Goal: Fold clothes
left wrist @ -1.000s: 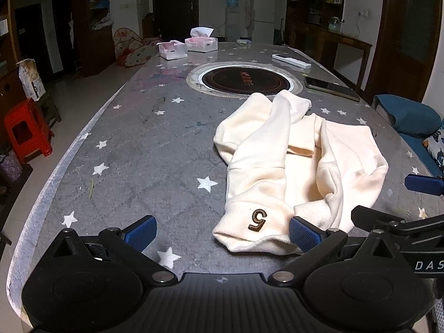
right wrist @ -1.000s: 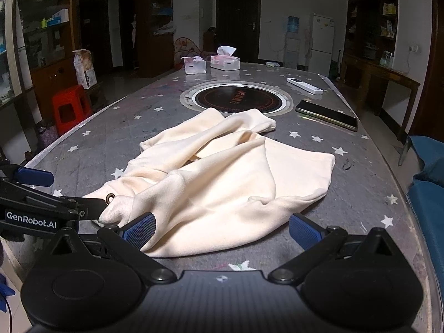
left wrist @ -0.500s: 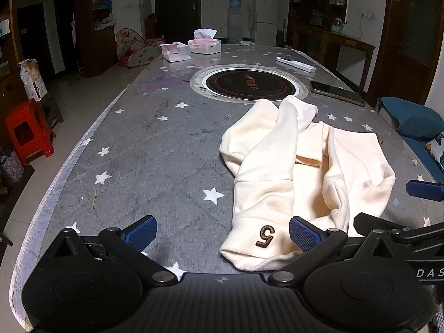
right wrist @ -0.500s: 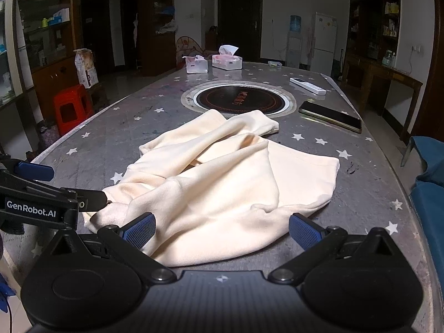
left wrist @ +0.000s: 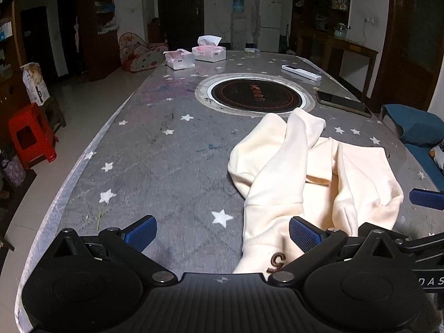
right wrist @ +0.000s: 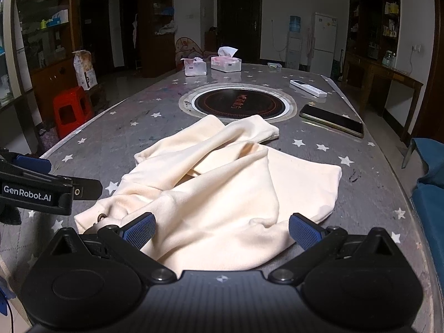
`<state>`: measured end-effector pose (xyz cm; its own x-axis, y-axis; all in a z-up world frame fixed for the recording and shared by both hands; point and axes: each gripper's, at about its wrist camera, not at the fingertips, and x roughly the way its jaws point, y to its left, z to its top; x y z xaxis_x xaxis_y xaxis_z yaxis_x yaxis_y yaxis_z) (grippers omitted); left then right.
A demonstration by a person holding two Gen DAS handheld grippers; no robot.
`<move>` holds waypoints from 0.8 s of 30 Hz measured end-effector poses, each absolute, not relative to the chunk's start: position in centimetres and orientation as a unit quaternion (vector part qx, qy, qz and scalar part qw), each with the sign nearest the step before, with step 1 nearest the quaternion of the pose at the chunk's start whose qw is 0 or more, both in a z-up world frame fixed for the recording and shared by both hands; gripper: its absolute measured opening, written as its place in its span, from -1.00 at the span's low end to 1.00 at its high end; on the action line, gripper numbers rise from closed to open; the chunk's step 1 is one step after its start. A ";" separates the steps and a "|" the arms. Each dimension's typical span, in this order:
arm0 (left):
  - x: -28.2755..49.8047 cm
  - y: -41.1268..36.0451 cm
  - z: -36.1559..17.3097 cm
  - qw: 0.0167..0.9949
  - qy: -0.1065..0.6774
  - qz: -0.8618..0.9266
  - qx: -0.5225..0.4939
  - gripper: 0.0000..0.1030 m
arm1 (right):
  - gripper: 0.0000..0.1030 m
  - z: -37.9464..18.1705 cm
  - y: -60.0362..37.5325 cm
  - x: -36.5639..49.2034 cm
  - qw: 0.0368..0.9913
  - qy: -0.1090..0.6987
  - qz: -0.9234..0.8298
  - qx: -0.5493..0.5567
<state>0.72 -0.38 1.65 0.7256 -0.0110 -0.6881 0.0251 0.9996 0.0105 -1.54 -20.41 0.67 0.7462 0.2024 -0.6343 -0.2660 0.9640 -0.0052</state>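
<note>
Two hand-held grippers hovering over crumpled cream garment

The garment [right wrist: 222, 183] is lying on the counter's [left wrist: 166, 166] near right; left hand-held gripper [left wrist: 222, 231] and right hand-held gripper [right wrist: 222, 229] are both spread wide, holding nothing.

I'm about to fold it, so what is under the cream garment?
The cream garment lies crumpled on the star-patterned table, its far end touching the round hob's rim. Anything beneath the cloth is hidden.

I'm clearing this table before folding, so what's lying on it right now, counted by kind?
Cream garment: 1
Tissue boxes: 2
Phone: 1
White remote: 1
Small pale item at the table's far end, too small to identify: 1
Total: 6
</note>
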 end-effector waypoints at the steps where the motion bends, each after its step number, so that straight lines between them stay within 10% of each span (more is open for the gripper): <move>1: 0.9 -0.5 1.7 0.929 0.369 -0.011 0.011 1.00 | 1.00 0.7 -20.5 -1.4 0.933 0.333 0.125 -0.048; 24: 7.4 -3.6 1.3 0.928 0.358 -0.063 0.083 0.98 | 0.73 0.0 -23.0 5.7 0.925 0.361 0.118 -0.004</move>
<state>7.39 -3.63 1.29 0.7352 -0.0580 -0.6754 0.1774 0.9781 0.1092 5.66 -22.95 -0.03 0.7117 0.2160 -0.6685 -0.2221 0.9719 0.0776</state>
